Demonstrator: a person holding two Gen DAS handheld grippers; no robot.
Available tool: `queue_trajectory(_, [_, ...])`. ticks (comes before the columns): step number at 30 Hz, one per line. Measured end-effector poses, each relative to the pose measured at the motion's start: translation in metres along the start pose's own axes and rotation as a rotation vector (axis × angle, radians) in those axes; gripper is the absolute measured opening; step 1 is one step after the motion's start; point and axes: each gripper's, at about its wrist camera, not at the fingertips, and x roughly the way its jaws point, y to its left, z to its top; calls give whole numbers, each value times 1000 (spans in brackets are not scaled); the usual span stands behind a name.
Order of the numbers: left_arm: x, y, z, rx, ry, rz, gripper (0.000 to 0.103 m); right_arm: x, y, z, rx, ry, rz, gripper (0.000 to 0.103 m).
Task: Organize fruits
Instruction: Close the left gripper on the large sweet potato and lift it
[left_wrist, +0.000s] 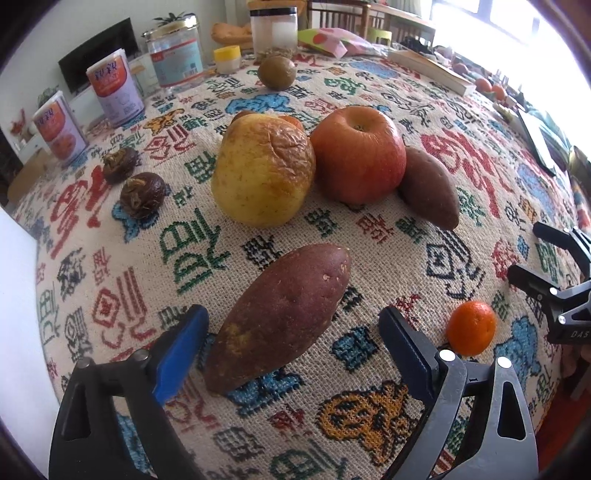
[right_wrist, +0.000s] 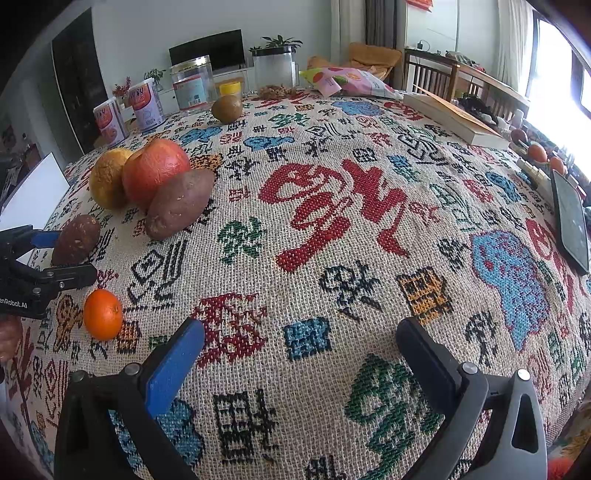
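Both grippers hover open over the fruit-strewn counter.

In the left wrist view, the left gripper (left_wrist: 291, 347) has its jaws spread wide around the near end of a sweet potato (left_wrist: 277, 317), apparently without touching it. At 3 o'clock a mandarin (left_wrist: 471, 328) sits on the cloth (left_wrist: 147, 295), with the right gripper (left_wrist: 532, 254) just beyond it, also open. Farther, at 12 o'clock, a yellow apple (left_wrist: 262, 170) touches a red apple (left_wrist: 358, 155), and a second sweet potato (left_wrist: 430, 188) leans on the red one. At 10 o'clock lie two dark chestnuts (left_wrist: 142, 194). Farthest, a green fruit (left_wrist: 277, 72) sits before the jars (left_wrist: 173, 59).
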Motion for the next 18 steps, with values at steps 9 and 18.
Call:
queue_trajectory(9, [-3,8,1,-63,-10,-2,58,0,0,0,1,0,1,103])
queue_trajectory(18, [-26,15,-35,-345,82,102,57,0,0,-1,3,-2,5,103])
